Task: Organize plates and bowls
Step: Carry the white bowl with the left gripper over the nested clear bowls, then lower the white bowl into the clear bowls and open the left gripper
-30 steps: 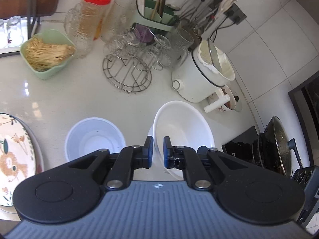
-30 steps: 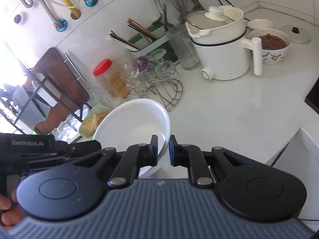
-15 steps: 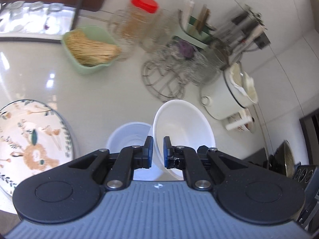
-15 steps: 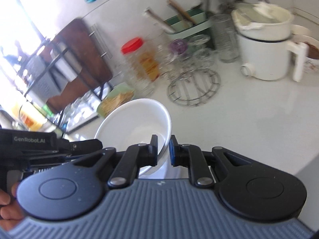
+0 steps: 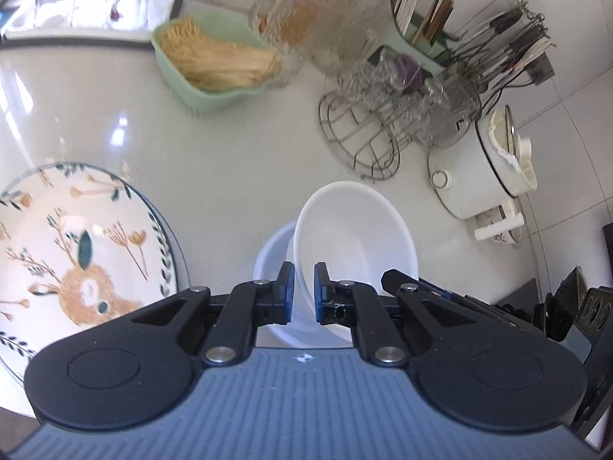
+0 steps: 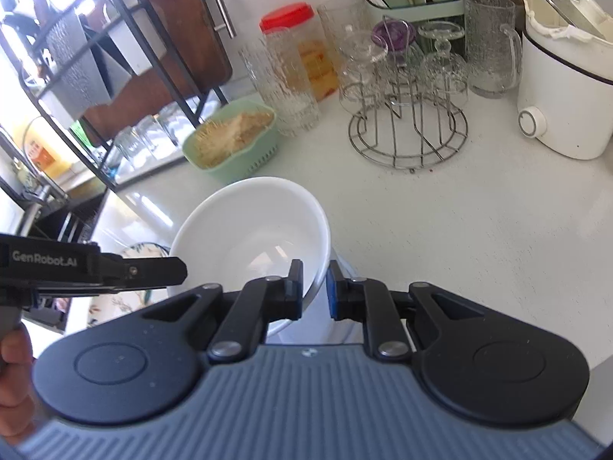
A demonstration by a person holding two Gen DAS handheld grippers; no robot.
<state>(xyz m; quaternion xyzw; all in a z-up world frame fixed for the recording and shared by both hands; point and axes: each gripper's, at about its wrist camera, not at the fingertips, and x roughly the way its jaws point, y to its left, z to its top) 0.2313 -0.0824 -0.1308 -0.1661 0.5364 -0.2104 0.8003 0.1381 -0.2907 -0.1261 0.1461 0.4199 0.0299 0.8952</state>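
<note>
white bowl (image 5: 354, 237) rim pinched by left tool (image 5: 304, 293) and right tool (image 6: 314, 291), above second bowl (image 5: 274, 264).

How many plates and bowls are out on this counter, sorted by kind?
White bowls: 2, the held bowl and the bowl on the counter under it.
Floral plates: 1.
Green basket bowls of noodles: 1.
Patterned bowls behind the cooker: 1.
Total: 5.

White counter (image 5: 230, 161) — floral plate (image 5: 76, 253), wire rack (image 5: 360, 142).
</note>
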